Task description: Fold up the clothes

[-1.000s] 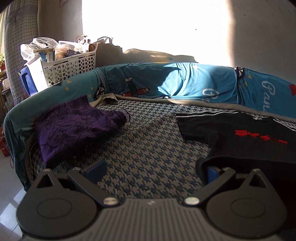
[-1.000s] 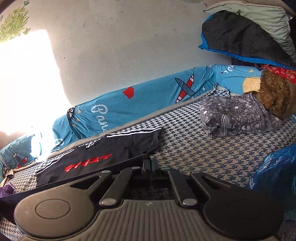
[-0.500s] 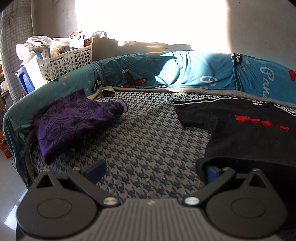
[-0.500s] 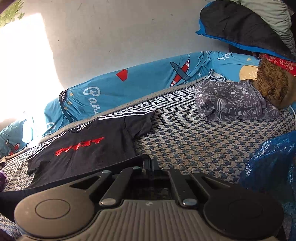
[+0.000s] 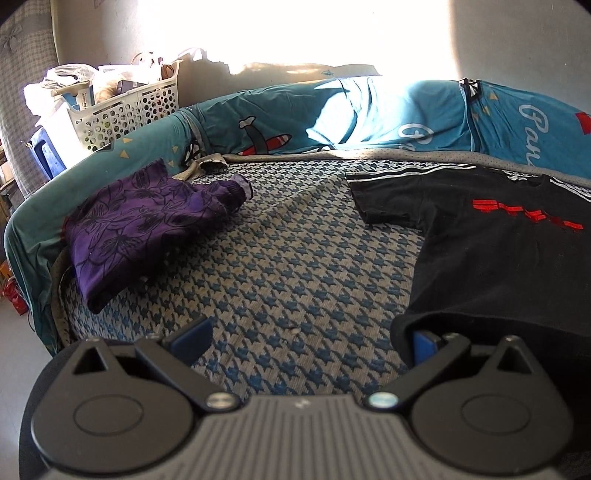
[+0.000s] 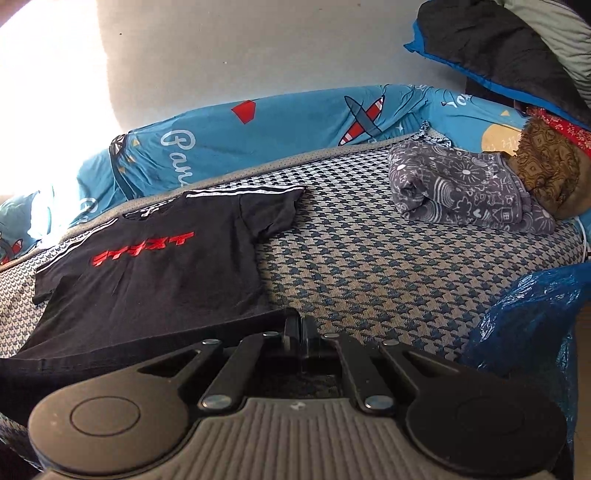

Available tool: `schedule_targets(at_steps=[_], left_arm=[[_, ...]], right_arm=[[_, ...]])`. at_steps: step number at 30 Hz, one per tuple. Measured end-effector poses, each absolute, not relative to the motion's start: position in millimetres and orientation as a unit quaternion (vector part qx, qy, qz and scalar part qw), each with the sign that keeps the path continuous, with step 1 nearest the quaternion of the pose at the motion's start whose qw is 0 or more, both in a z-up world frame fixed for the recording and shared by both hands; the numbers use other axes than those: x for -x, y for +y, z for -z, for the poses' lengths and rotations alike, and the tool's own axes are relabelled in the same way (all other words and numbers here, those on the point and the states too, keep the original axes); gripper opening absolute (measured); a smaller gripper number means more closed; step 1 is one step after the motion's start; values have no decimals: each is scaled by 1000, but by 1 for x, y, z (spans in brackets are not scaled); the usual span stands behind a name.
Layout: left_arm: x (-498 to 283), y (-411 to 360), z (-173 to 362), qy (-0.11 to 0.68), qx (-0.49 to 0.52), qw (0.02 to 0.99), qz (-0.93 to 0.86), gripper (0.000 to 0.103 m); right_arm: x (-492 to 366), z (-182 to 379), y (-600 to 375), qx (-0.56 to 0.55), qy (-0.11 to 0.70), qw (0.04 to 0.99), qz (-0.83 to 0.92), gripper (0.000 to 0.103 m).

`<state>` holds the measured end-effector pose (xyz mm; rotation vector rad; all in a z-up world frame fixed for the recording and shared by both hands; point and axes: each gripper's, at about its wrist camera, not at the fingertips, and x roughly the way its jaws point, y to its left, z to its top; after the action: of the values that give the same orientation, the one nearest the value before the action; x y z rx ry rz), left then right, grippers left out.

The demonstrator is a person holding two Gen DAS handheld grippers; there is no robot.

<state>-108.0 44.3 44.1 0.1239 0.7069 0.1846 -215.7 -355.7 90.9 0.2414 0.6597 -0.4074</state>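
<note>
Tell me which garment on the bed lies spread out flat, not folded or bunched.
The black T-shirt with red lettering lies flat. The purple floral garment is bunched, and the grey patterned one is folded.

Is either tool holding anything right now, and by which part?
The right tool is shut on the black T-shirt at its near hem corner. The left tool stands wide open; the hem drapes over one finger, unclamped.

Harsh sunlight blows out the wall (image 5: 332,33); fisheye edges curve, foreground shadowed.
</note>
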Motion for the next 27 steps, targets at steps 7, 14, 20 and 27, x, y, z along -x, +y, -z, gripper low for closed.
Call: schedule_targets(at_steps=[7,14,20,27], left_arm=[[109,39,-37,363,-76,925,-87,103],[113,38,-29,394,-96,911,-82,103],[122,39,-30,408,-97,905,-74,103],[138,45,-39,409,-75,907,-62,103]], right_arm=[[214,-87,-349,-87,343,915,192,4],[221,-85,-349,-80,361,909,193,26],[231,-90,-353,-79,366,907,193,28],[227,-90,-352,-95,358,912,178,28]])
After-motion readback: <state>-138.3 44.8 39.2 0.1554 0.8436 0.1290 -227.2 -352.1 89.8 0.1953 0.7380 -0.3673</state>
